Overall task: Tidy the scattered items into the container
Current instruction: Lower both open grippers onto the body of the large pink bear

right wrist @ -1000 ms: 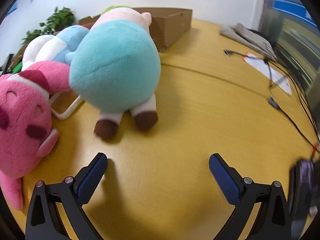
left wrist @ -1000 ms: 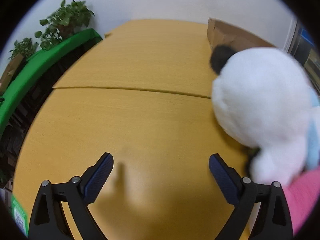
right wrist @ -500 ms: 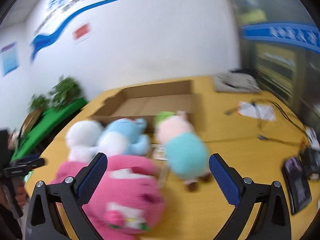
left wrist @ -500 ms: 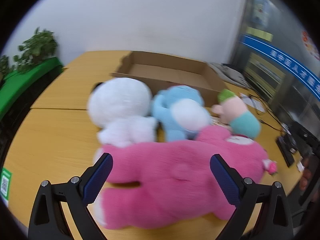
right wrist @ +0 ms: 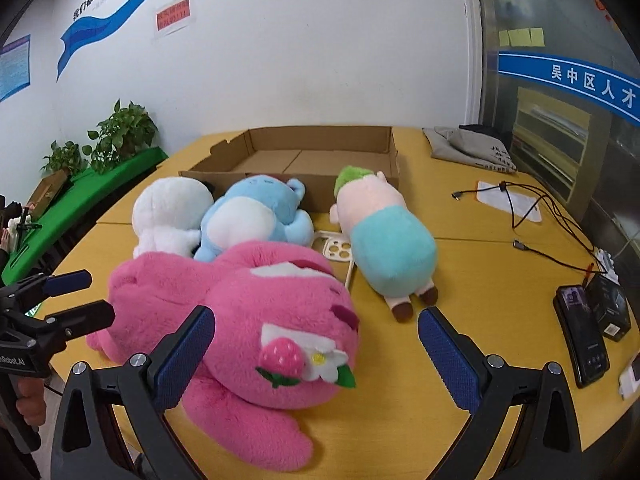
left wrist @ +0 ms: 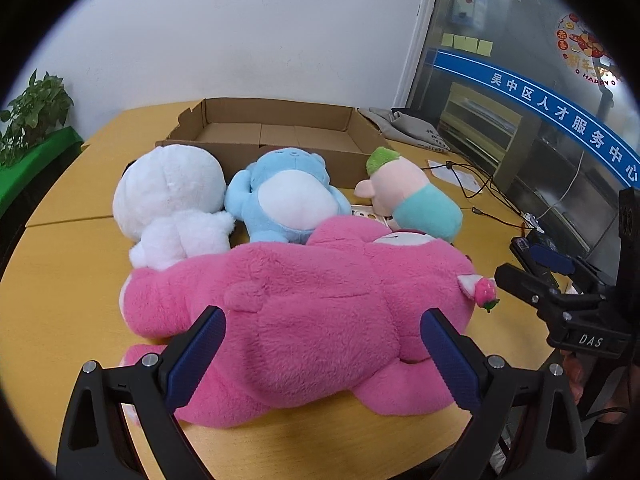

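Note:
A big pink plush bear (left wrist: 320,320) (right wrist: 240,312) lies on the yellow table, nearest to me. Behind it lie a white plush (left wrist: 172,200) (right wrist: 168,212), a blue plush (left wrist: 284,200) (right wrist: 256,216) and a small plush with a teal body and green hair (left wrist: 416,204) (right wrist: 384,240). An open, empty cardboard box (left wrist: 276,132) (right wrist: 320,152) stands behind them. My left gripper (left wrist: 324,352) is open and empty, held just before the pink bear's back. My right gripper (right wrist: 316,352) is open and empty, over the bear's head.
A white phone case (right wrist: 338,250) lies between the plushes. Cables (right wrist: 536,216), paper, a black phone (right wrist: 584,336) and a small black box lie at the right. A grey bag (right wrist: 468,148) lies at the back right. Plants (right wrist: 120,132) stand left.
Both grippers have pulled back and up from close to the table; the views now take in all the plushes and the box. Both stay open and empty.

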{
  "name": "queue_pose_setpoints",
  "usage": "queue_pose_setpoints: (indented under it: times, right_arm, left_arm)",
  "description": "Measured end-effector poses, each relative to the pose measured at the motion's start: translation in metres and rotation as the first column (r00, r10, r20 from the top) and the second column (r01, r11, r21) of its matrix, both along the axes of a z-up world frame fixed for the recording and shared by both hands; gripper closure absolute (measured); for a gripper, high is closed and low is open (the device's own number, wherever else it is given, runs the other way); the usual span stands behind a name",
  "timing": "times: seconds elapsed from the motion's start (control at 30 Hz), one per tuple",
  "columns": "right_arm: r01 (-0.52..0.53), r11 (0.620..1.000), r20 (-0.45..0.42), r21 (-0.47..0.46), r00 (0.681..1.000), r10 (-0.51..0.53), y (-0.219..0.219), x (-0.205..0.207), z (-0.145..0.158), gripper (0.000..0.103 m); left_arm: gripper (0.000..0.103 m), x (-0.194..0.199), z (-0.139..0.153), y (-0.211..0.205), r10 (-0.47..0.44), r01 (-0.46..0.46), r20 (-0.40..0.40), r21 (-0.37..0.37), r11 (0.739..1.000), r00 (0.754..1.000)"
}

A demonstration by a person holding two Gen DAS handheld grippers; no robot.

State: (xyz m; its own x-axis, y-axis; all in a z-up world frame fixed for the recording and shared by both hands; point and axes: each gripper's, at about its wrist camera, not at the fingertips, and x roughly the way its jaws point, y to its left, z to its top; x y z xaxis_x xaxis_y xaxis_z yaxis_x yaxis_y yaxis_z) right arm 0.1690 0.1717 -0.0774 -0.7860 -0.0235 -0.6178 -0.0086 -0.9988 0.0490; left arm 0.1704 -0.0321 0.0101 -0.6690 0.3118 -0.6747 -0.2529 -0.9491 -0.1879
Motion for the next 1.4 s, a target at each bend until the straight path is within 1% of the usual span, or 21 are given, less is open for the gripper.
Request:
queue_pose_setpoints:
  times: [0.27,0.43,0.57,0.7,0.87,1.03,1.17,1.23,1.3,1.4]
  right_arm:
    - [-0.011,1.000,0.038,-0.001,0.999,0.011,-0.005,-0.007,-0.008,0.000]
    - [-0.019,1.000,0.064,-0.004,0.998,0.019,-0.007,-0.019,-0.014,0.000]
    - [-0.029,1.000,0.077,-0.008,0.997,0.030,-0.007,-0.029,-0.018,0.000]
    - [-0.030,0.999,0.097,-0.018,0.995,0.032,-0.005,-0.040,-0.023,0.000]
    - [-0.037,0.999,0.128,-0.034,0.991,0.041,-0.002,-0.053,-0.032,0.000]
    - [-0.050,0.997,0.153,-0.059,0.986,0.059,0.000,-0.063,-0.042,0.000]
    - [-0.070,0.995,0.158,-0.067,0.984,0.080,0.002,-0.073,-0.048,0.000]
    - [-0.094,0.992,0.165,-0.080,0.981,0.106,0.005,-0.079,-0.055,0.000]
    - [-0.115,0.988,0.166,-0.104,0.977,0.132,0.009,-0.083,-0.060,0.000]
    - [-0.153,0.978,0.167,-0.142,0.970,0.176,0.016,-0.085,-0.069,0.000]
  left_arm:
    - [0.004,-0.011,-0.012,-0.011,-0.007,0.007,0.047,0.018,1.000,0.999]
    - [0.004,-0.024,-0.020,-0.025,0.000,-0.005,0.085,0.058,0.998,0.996]
    - [0.004,-0.035,-0.028,-0.031,0.002,-0.010,0.122,0.070,0.998,0.993]
    - [0.004,-0.046,-0.037,-0.033,-0.021,0.004,0.167,0.099,0.995,0.986]
    - [0.004,-0.054,-0.043,-0.035,-0.038,0.018,0.186,0.105,0.994,0.982]
    - [0.004,-0.060,-0.047,-0.046,-0.036,0.006,0.201,0.149,0.989,0.979]
    - [0.004,-0.070,-0.058,-0.060,-0.016,-0.030,0.244,0.183,0.983,0.970]
    - [0.004,-0.074,-0.066,-0.064,-0.032,-0.030,0.272,0.220,0.975,0.962]
    - [0.004,-0.076,-0.075,-0.063,-0.056,-0.016,0.297,0.235,0.972,0.953]
    - [0.004,-0.077,-0.080,-0.065,-0.082,-0.002,0.306,0.262,0.965,0.948]
